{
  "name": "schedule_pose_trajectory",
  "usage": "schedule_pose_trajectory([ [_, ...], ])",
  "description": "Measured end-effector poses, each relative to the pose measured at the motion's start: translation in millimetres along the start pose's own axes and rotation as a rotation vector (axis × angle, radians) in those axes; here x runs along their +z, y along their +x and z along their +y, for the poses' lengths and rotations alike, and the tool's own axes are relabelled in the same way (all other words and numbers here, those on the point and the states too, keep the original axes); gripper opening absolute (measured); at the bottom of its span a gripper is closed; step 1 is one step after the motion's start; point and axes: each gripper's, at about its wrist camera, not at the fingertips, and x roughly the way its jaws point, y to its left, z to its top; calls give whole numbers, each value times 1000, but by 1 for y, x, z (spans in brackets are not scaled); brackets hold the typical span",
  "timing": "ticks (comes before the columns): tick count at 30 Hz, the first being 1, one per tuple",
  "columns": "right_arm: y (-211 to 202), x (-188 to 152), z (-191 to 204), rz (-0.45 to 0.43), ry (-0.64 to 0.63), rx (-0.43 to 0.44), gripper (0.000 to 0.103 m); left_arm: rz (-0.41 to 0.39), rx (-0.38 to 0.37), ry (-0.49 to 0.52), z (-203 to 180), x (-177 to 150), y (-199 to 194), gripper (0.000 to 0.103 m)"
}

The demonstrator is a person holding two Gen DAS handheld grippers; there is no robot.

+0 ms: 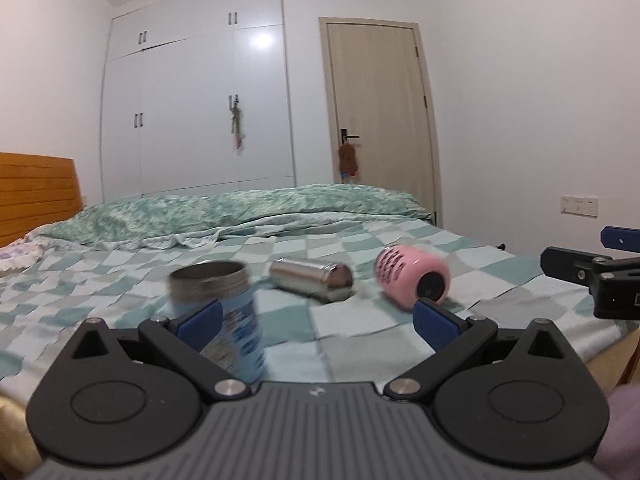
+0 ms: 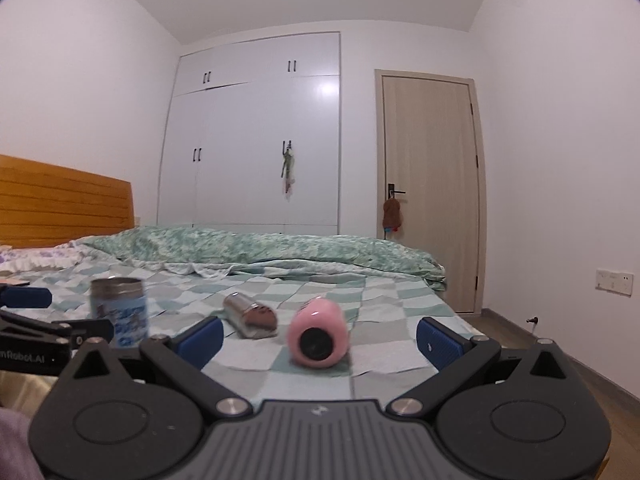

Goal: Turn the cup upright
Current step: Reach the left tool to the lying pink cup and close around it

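Three cups are on the checked bedspread. A blue cup (image 1: 224,312) with a metal rim stands upright, close to my left gripper's left finger, inside the open jaws; it also shows in the right wrist view (image 2: 120,312). A silver cup (image 1: 312,280) lies on its side in the middle, also in the right wrist view (image 2: 252,316). A pink cup (image 1: 412,274) lies on its side at the right, its dark end toward me; it also shows in the right wrist view (image 2: 318,338). My left gripper (image 1: 316,326) is open. My right gripper (image 2: 320,340) is open, just short of the pink cup.
A rumpled green quilt (image 1: 240,212) lies across the far side of the bed. A wooden headboard (image 1: 36,196) is at the left. White wardrobe (image 2: 256,136) and a closed door (image 2: 430,184) stand behind. The bed's right edge drops to the floor (image 2: 560,360).
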Motion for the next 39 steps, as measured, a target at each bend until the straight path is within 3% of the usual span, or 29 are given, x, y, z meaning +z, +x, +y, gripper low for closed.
schedule_pose_trajectory([
  [12, 71, 13, -68, 22, -12, -31, 103, 57, -59, -20, -48, 30, 97, 103],
  [20, 126, 23, -103, 92, -55, -28, 103, 141, -40, -1, -71, 55, 168, 103],
  [28, 184, 21, -127, 213, -104, 51, 103, 343, -53, -41, -89, 57, 247, 103],
  [36, 232, 14, -136, 349, -162, 190, 103, 480, -50, -29, -108, 52, 287, 103],
  [39, 244, 10, -137, 392, -160, 230, 103, 571, -68, -48, -113, 46, 305, 91],
])
